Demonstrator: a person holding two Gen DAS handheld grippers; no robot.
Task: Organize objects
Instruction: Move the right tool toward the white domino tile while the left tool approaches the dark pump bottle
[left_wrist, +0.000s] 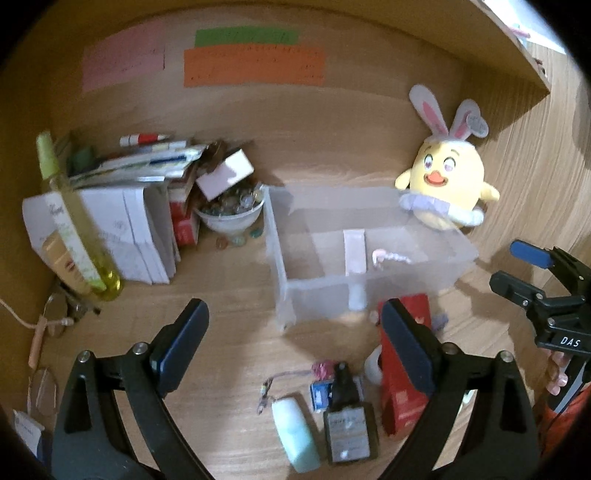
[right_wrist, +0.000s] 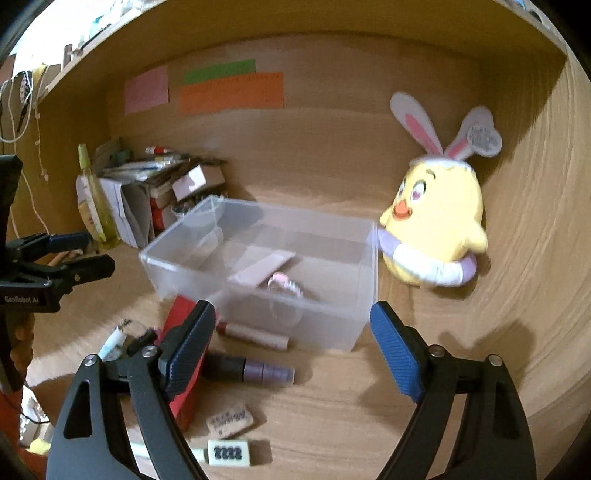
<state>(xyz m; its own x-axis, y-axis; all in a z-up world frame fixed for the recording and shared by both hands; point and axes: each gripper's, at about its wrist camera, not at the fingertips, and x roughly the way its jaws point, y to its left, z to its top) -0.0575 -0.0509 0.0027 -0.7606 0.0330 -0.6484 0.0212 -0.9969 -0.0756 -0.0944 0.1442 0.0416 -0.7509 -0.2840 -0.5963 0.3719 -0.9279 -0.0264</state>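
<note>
Left gripper (left_wrist: 295, 332), right gripper (right_wrist: 291, 343): both jaws spread wide, empty. One clear plastic bin (left_wrist: 280, 236) at 12 o'clock, two items inside: pale flat card (left_wrist: 354, 251), pink trinket (left_wrist: 380, 255). One red box (left_wrist: 400, 398) at 3 o'clock beside bin. One yellow plush chick (right_wrist: 436, 218) touching bin's right end. One white bowl of marbles (left_wrist: 229, 216) at 10 o'clock.

One clear bin (left_wrist: 280, 258), one plush chick (left_wrist: 443, 184), three paper strips (left_wrist: 253, 66), two red boxes (left_wrist: 402, 369).
</note>
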